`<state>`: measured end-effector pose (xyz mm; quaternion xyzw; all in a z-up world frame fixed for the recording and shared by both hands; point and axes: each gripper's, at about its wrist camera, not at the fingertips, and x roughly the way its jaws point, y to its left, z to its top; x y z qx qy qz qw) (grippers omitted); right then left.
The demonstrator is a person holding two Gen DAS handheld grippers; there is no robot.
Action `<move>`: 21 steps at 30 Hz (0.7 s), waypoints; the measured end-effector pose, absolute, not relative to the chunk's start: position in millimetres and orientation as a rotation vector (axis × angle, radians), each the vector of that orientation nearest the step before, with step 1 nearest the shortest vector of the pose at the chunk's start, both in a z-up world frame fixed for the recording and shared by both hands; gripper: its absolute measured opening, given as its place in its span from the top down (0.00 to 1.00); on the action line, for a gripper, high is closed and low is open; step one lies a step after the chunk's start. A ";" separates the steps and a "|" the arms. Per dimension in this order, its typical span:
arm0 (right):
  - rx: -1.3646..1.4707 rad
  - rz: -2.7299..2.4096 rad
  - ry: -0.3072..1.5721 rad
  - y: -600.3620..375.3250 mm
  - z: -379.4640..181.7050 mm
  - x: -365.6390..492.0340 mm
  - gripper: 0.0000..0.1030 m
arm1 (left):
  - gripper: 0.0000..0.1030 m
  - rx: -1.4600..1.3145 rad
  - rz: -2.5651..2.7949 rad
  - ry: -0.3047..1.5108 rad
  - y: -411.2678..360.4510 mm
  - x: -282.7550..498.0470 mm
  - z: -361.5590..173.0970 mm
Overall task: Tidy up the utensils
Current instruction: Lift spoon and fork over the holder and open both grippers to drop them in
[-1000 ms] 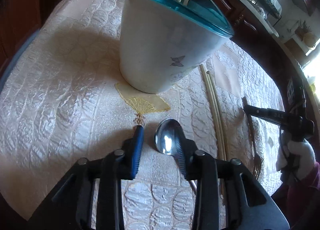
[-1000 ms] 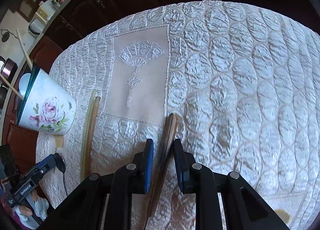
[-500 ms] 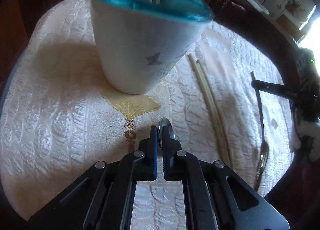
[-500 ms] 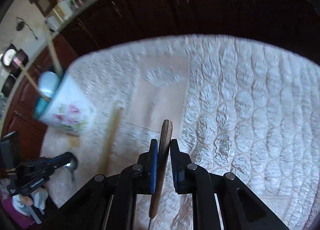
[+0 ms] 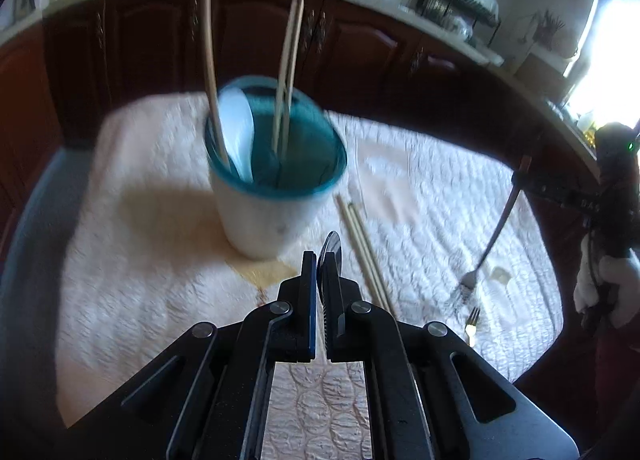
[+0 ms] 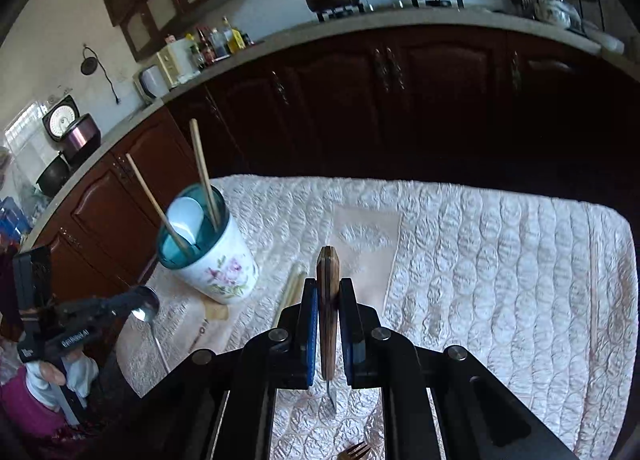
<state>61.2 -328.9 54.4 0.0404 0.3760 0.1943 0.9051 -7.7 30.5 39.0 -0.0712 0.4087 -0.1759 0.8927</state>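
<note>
Spoon, shiny steel, clamped in left gripper; right gripper grips wooden-handled fork above quilted cloth

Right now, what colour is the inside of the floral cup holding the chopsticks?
Teal blue inside the white ceramic floral cup; clearest in the right wrist view.

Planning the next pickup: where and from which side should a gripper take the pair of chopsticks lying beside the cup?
Take the pair of chopsticks near mid-length, probably from above, jaws across both sticks: they lie flat, side by side on the quilted cloth, beside the cup.
</note>
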 end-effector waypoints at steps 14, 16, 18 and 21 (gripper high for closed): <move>0.020 0.511 0.598 -278.4 154.6 76.8 0.91 | 0.99 -0.158 -0.171 0.600 74.7 22.1 123.4; 0.002 0.526 0.578 -267.4 167.6 81.2 0.91 | 0.99 -0.149 -0.139 0.564 78.7 29.2 128.6; -0.013 0.539 0.560 -252.5 177.5 89.4 0.91 | 0.99 -0.132 -0.098 0.526 79.0 38.6 133.4; -0.021 0.559 0.554 -233.7 183.4 101.4 0.91 | 0.99 -0.086 -0.046 0.478 75.1 50.6 134.7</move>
